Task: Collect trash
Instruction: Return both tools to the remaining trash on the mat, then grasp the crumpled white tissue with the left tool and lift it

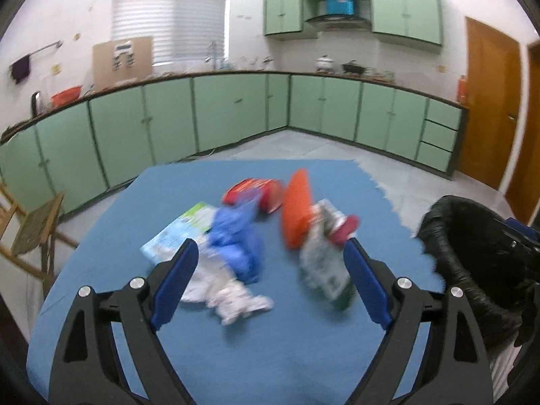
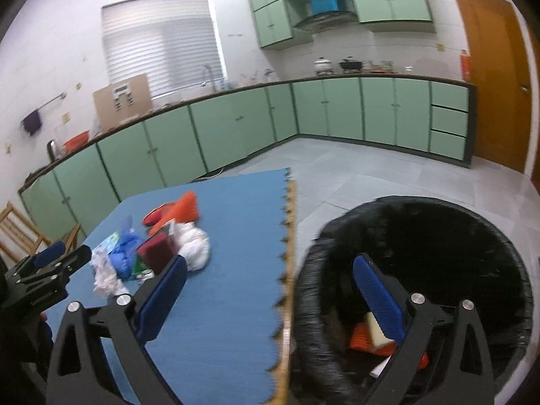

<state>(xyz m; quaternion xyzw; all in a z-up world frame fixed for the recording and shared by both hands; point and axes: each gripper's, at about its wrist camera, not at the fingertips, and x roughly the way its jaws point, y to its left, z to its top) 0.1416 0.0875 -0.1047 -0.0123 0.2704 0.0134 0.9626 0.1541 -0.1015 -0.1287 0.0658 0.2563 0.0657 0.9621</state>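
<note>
Trash lay heaped at the centre of the left wrist frame on a blue mat point(image 1: 202, 354) covering the desk: a blue bag point(image 1: 236, 246), white tissue point(image 1: 233, 297), a printed leaflet point(image 1: 175, 236), an orange item point(image 1: 295, 212), a red packet point(image 1: 256, 190) and a crumpled wrapper point(image 1: 320, 266). Motion blur prevented finer identification.

Left gripper point(image 1: 270, 253) faced the heap with fingers spread and nothing between them. Right gripper point(image 2: 270, 270) had fingers spread wide and empty, one finger point(image 2: 378, 297) over the mouth of the black-lined bin point(image 2: 489, 253) at lower right of the right wrist frame. Orange and pale scraps point(image 2: 368, 335) were already inside the bin.

Step in hand, as judged: between a drop and the next pick. The next move probably called for the left gripper to close on one piece only, most likely the tissue or the blue bag nearest its fingers, then carry it to the bin beside the desk.

The mat had a toothed edge point(image 2: 287, 236) bordering a pale tiled floor point(image 2: 354, 175). Green cabinets point(image 1: 236, 111) lined the room, with a shuttered window point(image 1: 168, 17) at upper left and a wooden door point(image 1: 489, 108) at right.
</note>
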